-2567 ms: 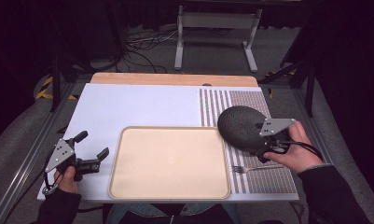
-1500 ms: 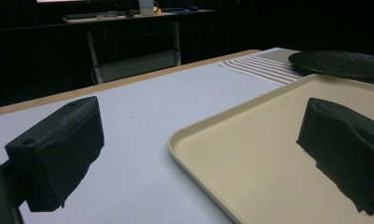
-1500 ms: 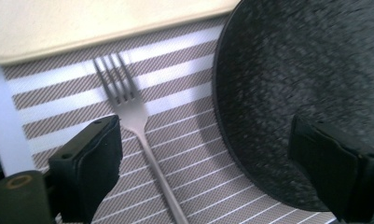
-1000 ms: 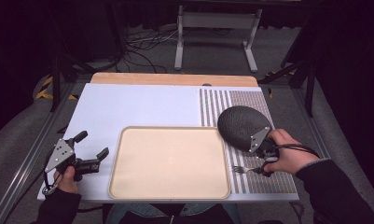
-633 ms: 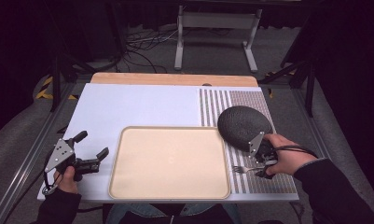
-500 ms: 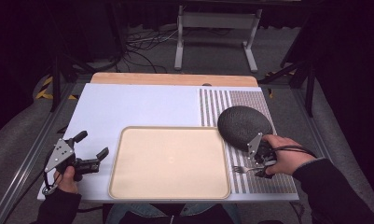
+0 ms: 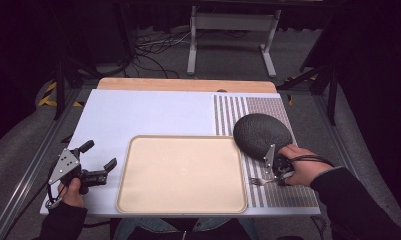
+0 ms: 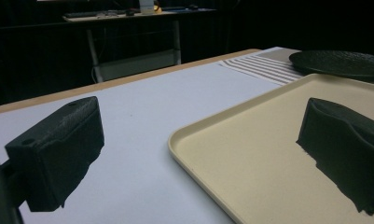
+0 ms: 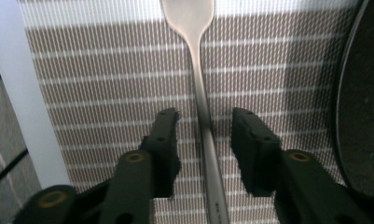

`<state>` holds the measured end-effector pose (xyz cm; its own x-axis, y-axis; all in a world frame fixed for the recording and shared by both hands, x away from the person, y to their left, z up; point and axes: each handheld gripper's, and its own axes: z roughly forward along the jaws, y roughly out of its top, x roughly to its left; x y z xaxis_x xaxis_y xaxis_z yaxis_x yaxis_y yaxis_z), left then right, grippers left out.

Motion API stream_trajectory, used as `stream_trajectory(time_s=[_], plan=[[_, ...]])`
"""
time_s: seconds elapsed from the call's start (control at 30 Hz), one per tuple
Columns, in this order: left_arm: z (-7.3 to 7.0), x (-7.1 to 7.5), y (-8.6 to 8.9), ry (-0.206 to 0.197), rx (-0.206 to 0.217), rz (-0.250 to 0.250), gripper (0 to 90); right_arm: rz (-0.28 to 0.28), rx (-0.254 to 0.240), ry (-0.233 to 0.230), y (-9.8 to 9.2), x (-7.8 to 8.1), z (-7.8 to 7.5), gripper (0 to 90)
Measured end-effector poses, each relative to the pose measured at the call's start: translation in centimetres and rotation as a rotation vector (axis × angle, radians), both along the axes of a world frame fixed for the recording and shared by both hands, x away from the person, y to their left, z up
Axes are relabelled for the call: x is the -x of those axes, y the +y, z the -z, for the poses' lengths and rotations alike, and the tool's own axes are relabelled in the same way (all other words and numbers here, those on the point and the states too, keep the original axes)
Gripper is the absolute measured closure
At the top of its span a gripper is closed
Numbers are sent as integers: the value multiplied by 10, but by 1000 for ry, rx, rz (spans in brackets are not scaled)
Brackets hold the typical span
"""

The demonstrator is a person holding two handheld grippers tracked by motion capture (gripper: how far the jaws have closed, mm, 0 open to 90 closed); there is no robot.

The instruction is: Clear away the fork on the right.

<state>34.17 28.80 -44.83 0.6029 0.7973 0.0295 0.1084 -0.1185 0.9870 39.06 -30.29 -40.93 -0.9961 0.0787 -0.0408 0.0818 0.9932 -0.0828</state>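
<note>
Just beside the dark plate (image 7: 262,135), the right hand-held gripper (image 9: 203,128) has been narrowing, unclamped, around the fork (image 9: 201,88).

fork (image 9: 201,93): smooth brushed metal with a dull sheen, lying between the right gripper's (image 9: 204,122) matt black plastic jaws
placemat (image 9: 105,84): woven cloth, ribbed brown and white, under that gripper
plate (image 7: 262,135): dark, rough pebbled surface, matt, just beside it
tray (image 7: 180,172): cream plastic, smooth, satin
desk (image 7: 148,112): smooth matt white top, wooden far edge
</note>
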Motion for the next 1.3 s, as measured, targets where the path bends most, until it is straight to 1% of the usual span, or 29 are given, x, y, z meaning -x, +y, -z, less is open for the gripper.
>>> stream_trajectory(time_s=[0.03, 0.07, 0.13, 0.17, 0.2, 0.23, 0.27, 0.33, 0.4, 0.43, 0.7, 0.87, 0.93, 0.97, 1.03, 1.1, 1.17, 1.2, 1.3], plan=[[0, 0, 0, 0, 0, 0, 7, 0, 0, 0, 0, 0, 0, 672], [0, 0, 0, 0, 1, 0, 7, -23, 22, 0, 1, -1, 0, 723], [0, 0, 0, 0, 0, 0, 7, -47, 43, -6, 2, -2, 0, 754], [0, 0, 0, 0, 0, 0, 7, -48, 38, -4, 2, -2, 1, 773], [0, 0, 0, 0, 0, 0, 7, -60, 47, -1, 3, -2, 1, 798], [0, 0, 0, 0, 0, 0, 7, -62, 41, 3, 3, -2, 3, 813], [0, 0, 0, 1, 0, -1, 7, -73, 49, 3, 3, -2, 4, 821], [0, 0, 0, 1, 0, -2, 7, -75, 53, 6, 4, -2, 4, 826], [0, 0, 0, 0, 0, -1, 7, -105, 61, 1, 5, -1, 4, 840], [0, 0, 0, 0, 0, -1, 7, -110, 65, -2, 5, 0, 4, 842], [0, 0, 0, 1, -2, -2, 7, -122, 63, -2, 5, 0, 4, 845], [0, 0, 0, 1, 0, -2, 7, -119, 53, 1, 3, 0, 4, 846], [0, 0, 0, 2, 0, -1, 7, -108, 37, 7, 1, -1, 3, 846], [0, 0, 1, 2, -2, -1, 7, -95, 18, 11, 0, -1, 2, 846], [0, 0, 1, 3, 1, -2, 7, -83, -1, 9, -3, -2, -1, 847], [0, 0, 1, 2, 5, -3, 7, -79, 1, -5, -3, -2, -6, 847], [0, 0, 1, 2, 6, -4, 7, -71, -13, -12, -4, -2, -12, 847], [0, 0, 1, 2, 6, -4, 7, -71, -13, -12, -4, -2, -12, 847], [0, 0, 1, 3, 5, -4, 7, -58, -22, -27, -2, -2, -21, 846]])
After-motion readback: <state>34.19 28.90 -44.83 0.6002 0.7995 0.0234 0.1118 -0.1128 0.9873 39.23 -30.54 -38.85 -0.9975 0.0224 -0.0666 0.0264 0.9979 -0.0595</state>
